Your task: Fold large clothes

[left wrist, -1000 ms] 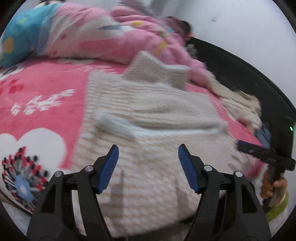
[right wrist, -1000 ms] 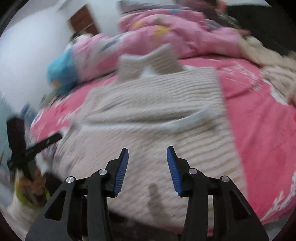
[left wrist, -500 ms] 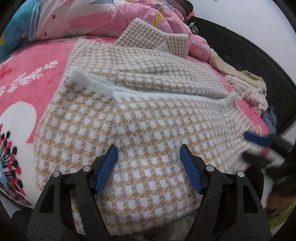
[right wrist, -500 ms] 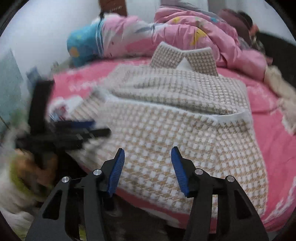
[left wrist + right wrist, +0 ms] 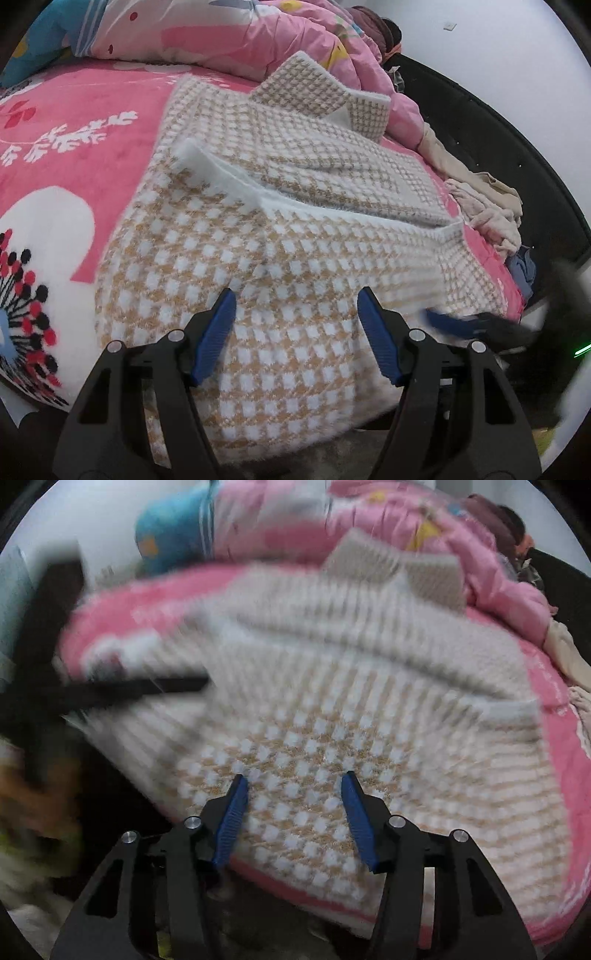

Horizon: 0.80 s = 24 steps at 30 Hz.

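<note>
Both grippers drop closer to the sweater's (image 5: 295,266) near hem; right gripper (image 5: 293,812) jaws have just been opening, nothing between them. Left gripper (image 5: 295,332) jaws wide, empty, hovering at 6 o'clock. Sweater lies flat on pink bed (image 5: 74,155), sleeves folded in, collar at 12. Step: reaching for hem. Next: pinch both hem corners, carry toward collar.
</note>
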Each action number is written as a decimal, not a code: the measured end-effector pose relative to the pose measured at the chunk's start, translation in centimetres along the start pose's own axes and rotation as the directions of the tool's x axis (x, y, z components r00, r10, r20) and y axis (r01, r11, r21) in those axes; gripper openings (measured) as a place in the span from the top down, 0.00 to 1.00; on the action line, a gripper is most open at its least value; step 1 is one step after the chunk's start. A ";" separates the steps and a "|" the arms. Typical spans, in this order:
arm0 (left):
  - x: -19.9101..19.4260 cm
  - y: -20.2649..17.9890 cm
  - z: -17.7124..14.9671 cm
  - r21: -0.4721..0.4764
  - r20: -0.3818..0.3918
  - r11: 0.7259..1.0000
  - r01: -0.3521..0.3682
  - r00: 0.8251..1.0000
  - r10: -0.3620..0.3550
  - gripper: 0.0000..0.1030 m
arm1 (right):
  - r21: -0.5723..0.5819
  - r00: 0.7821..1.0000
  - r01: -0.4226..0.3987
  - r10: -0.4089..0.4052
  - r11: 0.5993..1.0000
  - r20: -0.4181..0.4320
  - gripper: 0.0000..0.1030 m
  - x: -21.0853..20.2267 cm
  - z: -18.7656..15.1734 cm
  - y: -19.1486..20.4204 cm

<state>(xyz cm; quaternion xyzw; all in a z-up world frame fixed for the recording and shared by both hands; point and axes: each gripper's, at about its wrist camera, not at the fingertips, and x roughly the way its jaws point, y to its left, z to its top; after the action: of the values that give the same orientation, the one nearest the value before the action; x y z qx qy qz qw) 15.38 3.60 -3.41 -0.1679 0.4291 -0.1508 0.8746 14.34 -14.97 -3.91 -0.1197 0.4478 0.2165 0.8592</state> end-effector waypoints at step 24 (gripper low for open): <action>-2.4 -4.6 -3.1 0.211 -0.015 0.972 0.102 0.995 -0.101 0.35 | 0.148 0.997 0.062 -0.068 0.987 0.035 0.47 -5.4 -2.3 -4.8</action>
<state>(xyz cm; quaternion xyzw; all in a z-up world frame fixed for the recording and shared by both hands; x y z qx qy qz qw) 10.92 -0.05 -1.61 -0.0954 0.4033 -0.2402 0.8778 12.29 -21.49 -0.71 -0.0661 0.4410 0.1571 0.8812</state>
